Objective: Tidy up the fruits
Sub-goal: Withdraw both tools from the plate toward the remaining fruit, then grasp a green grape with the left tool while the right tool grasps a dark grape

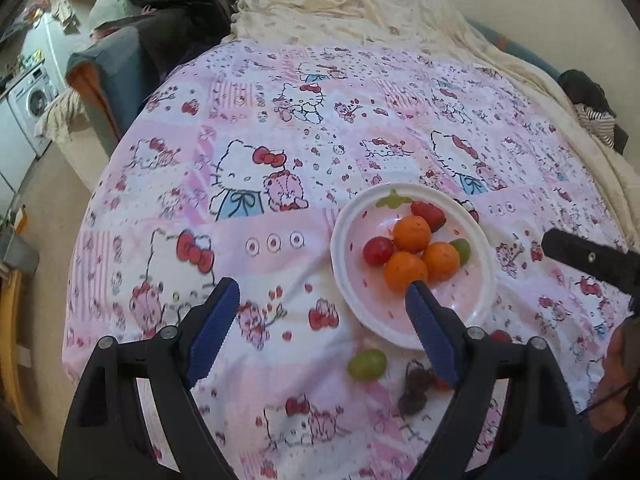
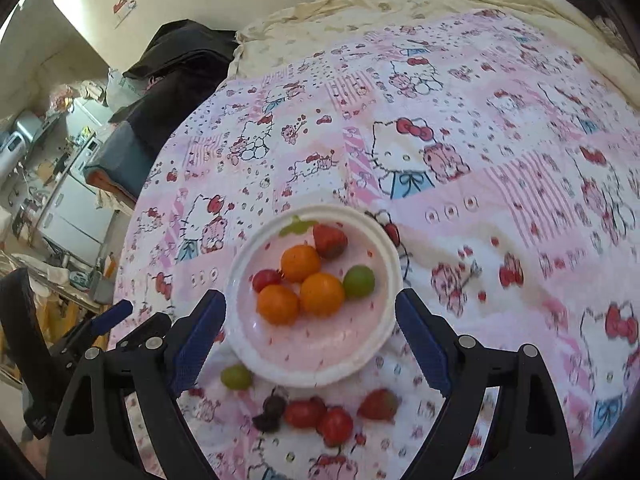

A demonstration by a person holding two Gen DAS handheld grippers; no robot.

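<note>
A white plate [image 1: 476, 312] [image 2: 384, 248] lies on a pink cartoon-print bedsheet [image 1: 260, 208]. It holds three oranges [image 2: 301, 263], a strawberry [image 2: 329, 241], a red tomato [image 2: 265, 279] and a green grape [image 2: 359, 281]. Loose on the sheet in front of the plate lie a green grape [image 1: 367, 365] [image 2: 236, 376], dark grapes [image 1: 416, 384] [image 2: 273, 412], two red tomatoes [image 2: 320, 418] and a strawberry [image 2: 379, 404]. My left gripper [image 1: 324, 304] hangs open above the sheet, left of the plate. My right gripper [image 2: 310, 312] hangs open above the plate, empty.
A cream blanket [image 1: 360, 12] covers the far side of the bed. Dark clothes [image 1: 180, 4] are piled at the far left corner. A washing machine [image 1: 32, 100] and floor lie beyond the left edge. The other gripper's tip [image 1: 592, 258] shows at the right.
</note>
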